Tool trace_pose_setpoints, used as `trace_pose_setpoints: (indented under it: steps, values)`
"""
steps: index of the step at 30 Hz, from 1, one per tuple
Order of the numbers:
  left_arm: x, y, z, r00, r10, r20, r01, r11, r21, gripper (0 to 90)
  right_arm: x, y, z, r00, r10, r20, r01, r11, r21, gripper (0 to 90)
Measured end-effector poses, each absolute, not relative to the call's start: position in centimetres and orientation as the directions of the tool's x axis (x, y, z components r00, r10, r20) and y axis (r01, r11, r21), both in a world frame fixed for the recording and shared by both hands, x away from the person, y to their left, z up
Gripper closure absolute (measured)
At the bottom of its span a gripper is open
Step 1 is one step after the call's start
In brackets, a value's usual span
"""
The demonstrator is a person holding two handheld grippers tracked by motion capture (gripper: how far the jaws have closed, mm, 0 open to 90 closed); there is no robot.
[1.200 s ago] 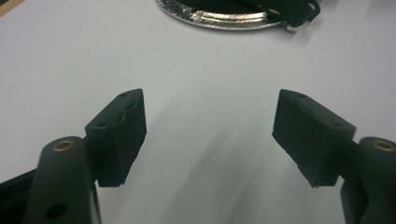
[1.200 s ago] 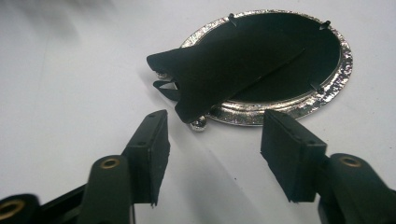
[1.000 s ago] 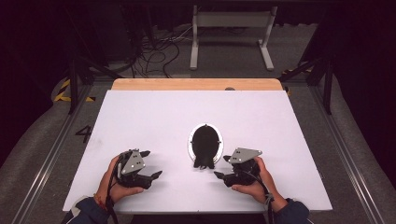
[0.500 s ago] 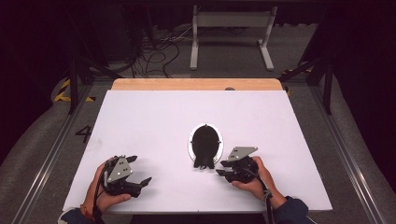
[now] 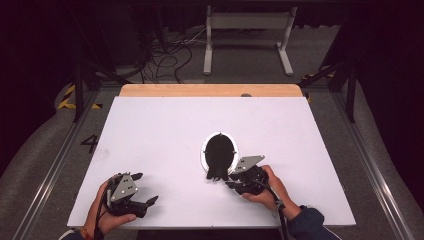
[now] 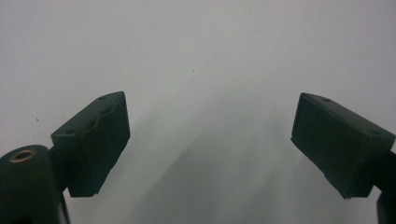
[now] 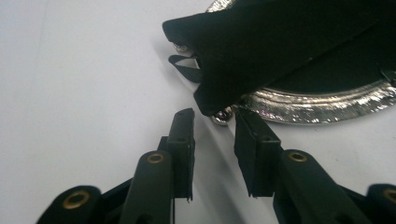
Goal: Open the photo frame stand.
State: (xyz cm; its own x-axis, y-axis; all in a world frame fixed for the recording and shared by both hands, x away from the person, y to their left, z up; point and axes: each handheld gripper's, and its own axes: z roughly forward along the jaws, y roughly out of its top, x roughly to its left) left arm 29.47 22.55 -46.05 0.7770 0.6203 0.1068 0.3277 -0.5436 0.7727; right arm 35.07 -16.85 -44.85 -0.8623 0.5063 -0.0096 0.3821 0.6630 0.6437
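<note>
Black cloth (image 5: 219,155) lies draped over a shiny silver plate (image 5: 204,155), and everything else can be placed from that plate. Just beside its near rim, the right gripper (image 5: 231,180) has just been narrowing its jaws; in the right gripper view (image 7: 212,119) a small gap remains between the pads, with a corner of the cloth and a small metal bead (image 7: 222,115) at its mouth, one pad seeming to touch the bead, nothing pinched yet. Well to the left of the plate and nearer the person, the left gripper (image 5: 145,189) rests low over the board with its jaws spread wide, and the left gripper view (image 6: 210,149) has nothing but bare white between them. Seen from above, the cloth's long axis runs from the far rim toward the person, its narrow ragged end pointing at the right gripper and spilling over the near rim. Under the plate is a white board (image 5: 165,130), with a strip of wood (image 5: 200,90) along its far edge. Beyond that, the room is dark, with grey floor, loose cables (image 5: 165,52) and a pale metal stand (image 5: 247,30).
</note>
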Motion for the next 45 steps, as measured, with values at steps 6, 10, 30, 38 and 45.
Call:
trace_pose_setpoints:
  steps: [6, 10, 30, 38, 45]
  values:
    - [28.9, 22.9, -46.0, 0.765, 0.636, 0.101, 0.339, -0.532, 0.776, 12.0, 35.5, -16.4, -44.9, -0.853, 0.522, 0.010, 0.405, 0.650, 0.643, 69.8]
    - [29.0, 22.8, -46.1, 0.772, 0.628, 0.103, 0.335, -0.539, 0.773, 12.0, 35.7, -16.6, -44.9, -0.851, 0.523, 0.044, 0.419, 0.626, 0.658, 71.0]
    - [29.5, 22.0, -46.6, 0.759, 0.642, 0.111, 0.368, -0.563, 0.740, 11.7, 37.9, -18.4, -45.7, -0.762, 0.503, 0.408, 0.616, 0.369, 0.696, 55.1]
    - [29.9, 21.5, -46.8, 0.766, 0.630, 0.127, 0.365, -0.590, 0.720, 12.4, 38.9, -19.0, -46.7, -0.676, 0.482, 0.558, 0.713, 0.238, 0.659, 53.9]
    - [30.2, 21.3, -47.0, 0.767, 0.627, 0.136, 0.365, -0.601, 0.711, 12.3, 39.4, -18.9, -46.9, -0.622, 0.462, 0.633, 0.760, 0.159, 0.630, 53.0]
